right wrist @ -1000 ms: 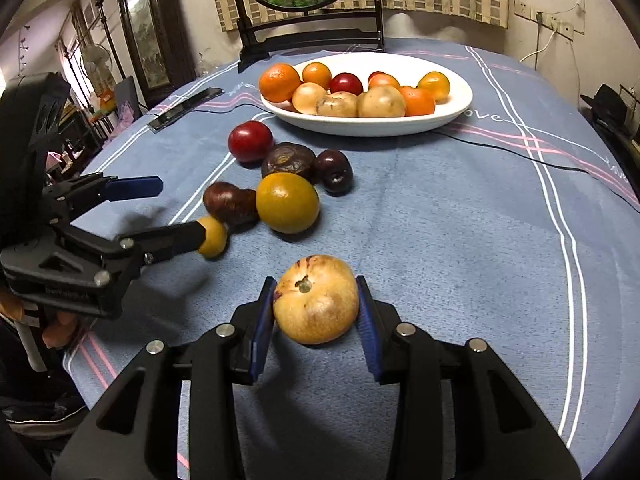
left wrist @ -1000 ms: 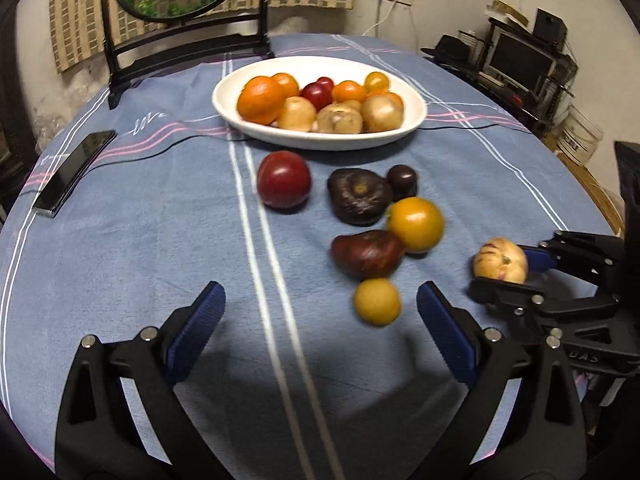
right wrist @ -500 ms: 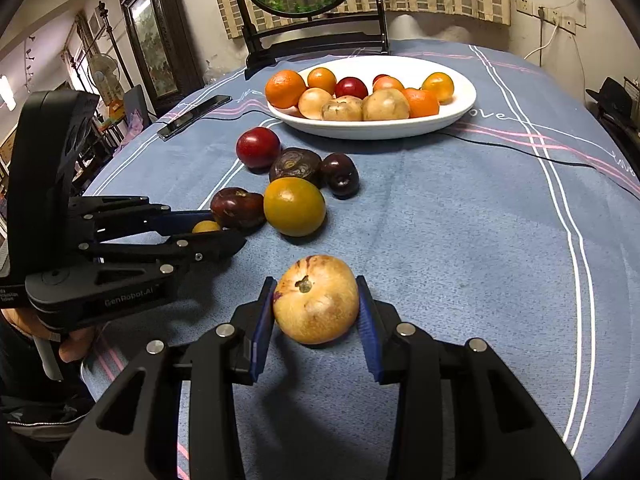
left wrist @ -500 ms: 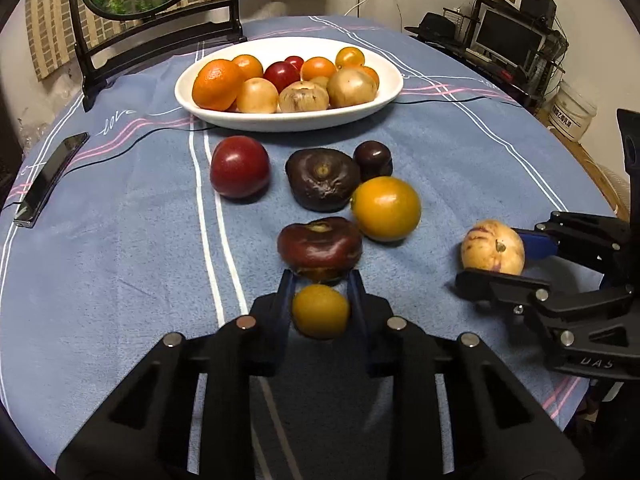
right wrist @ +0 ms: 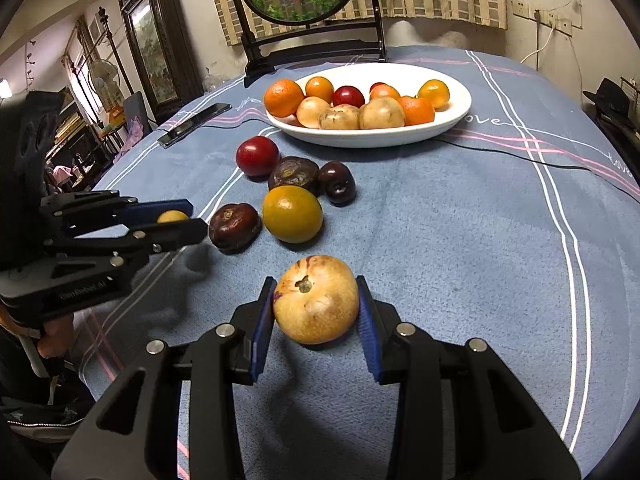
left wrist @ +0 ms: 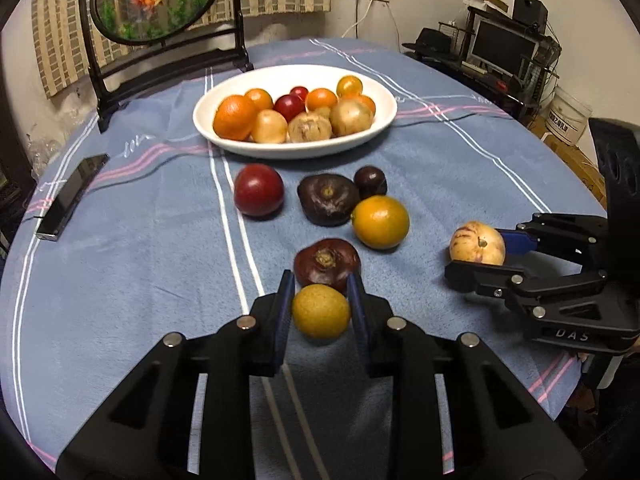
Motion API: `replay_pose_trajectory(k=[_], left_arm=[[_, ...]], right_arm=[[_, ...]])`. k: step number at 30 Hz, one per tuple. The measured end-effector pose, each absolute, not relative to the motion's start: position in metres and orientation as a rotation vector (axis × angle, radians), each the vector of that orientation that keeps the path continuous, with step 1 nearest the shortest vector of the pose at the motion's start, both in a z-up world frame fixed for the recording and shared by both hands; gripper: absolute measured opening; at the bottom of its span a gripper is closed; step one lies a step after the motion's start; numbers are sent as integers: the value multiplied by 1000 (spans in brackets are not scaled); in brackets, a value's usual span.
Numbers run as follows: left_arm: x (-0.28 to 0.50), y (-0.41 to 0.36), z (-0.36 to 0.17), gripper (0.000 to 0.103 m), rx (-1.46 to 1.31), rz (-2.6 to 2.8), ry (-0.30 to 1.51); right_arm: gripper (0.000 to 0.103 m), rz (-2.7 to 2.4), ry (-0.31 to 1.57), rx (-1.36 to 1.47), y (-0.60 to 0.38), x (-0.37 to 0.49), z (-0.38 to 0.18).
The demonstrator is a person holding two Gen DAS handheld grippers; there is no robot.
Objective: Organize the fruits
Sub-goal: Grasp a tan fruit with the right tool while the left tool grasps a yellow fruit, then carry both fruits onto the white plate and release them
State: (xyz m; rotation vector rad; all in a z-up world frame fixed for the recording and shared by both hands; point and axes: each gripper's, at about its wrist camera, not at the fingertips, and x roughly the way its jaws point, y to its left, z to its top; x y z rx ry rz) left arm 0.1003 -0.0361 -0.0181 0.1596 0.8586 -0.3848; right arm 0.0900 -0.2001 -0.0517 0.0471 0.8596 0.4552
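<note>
Left gripper [left wrist: 321, 300]: clamped on a small yellow fruit [left wrist: 321, 311], both blue pads pressing its sides, at the near edge of the loose fruit.
Right gripper [right wrist: 316, 307]: closed on a pale striped fruit [right wrist: 316, 299], stem end up, pads tight against both sides; a shadow lies on the cloth under it.
Left gripper from the right wrist view: at the far left, fingers level, only the top of the yellow fruit [right wrist: 173, 216] showing between them.
Right gripper from the left wrist view: at the right edge, the striped fruit [left wrist: 477, 243] at its fingertips.
Loose fruit on the cloth: 5 pieces between the grippers and the bowl.
Near dark fruit [left wrist: 327, 266]: just beyond the yellow one; whether they touch cannot be told.
Orange-yellow fruit [left wrist: 381, 222]: right of centre, touching or just beside the large dark purple fruit [left wrist: 328, 199].
Small dark plum [left wrist: 370, 182]: far side of that pair.
Red fruit [left wrist: 259, 189]: left of the group, set apart, beside the white stripes.
White bowl [left wrist: 380, 124]: far centre of the table, heaped with orange, red and tan fruit.
Tablecloth [left wrist: 132, 264]: blue with white and pink stripes.
Phone [left wrist: 72, 196]: far left edge, dark, lying flat.
Round screen on a dark stand [left wrist: 160, 0]: behind the bowl.
</note>
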Motion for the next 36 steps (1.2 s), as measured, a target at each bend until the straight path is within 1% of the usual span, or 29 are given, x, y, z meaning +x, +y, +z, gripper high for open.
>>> replay_pose_trajectory(k=[4,9,14,19,26,31,34,35,36], left_arm=[[103,-35,-3,27,150,-399,837],[118,-43,21,28,166,-406,786],[145,-54,47,28,143,-401,736],[186,-65,61,28,113,-385,706],[252,-65,51,28,24,-324,756],[294,-66,27,28,12,-249,804],[311,-70,15,28,18,-230,814],[314,-72,13,37,23,-223,810],[317,-72,11,59,30,-195,804]], right_arm=[[39,442,849,32,-203,91,-47],[39,427,781,14,-209,95,-20],[39,411,699,-16,-209,112,12],[39,387,646,-9,-206,141,31],[39,340,640,27,-198,205,32],[39,296,695,89,-197,249,6],[39,292,732,201,-209,270,-13],[43,295,736,225,-212,274,-16],[47,290,743,244,-216,275,-19]])
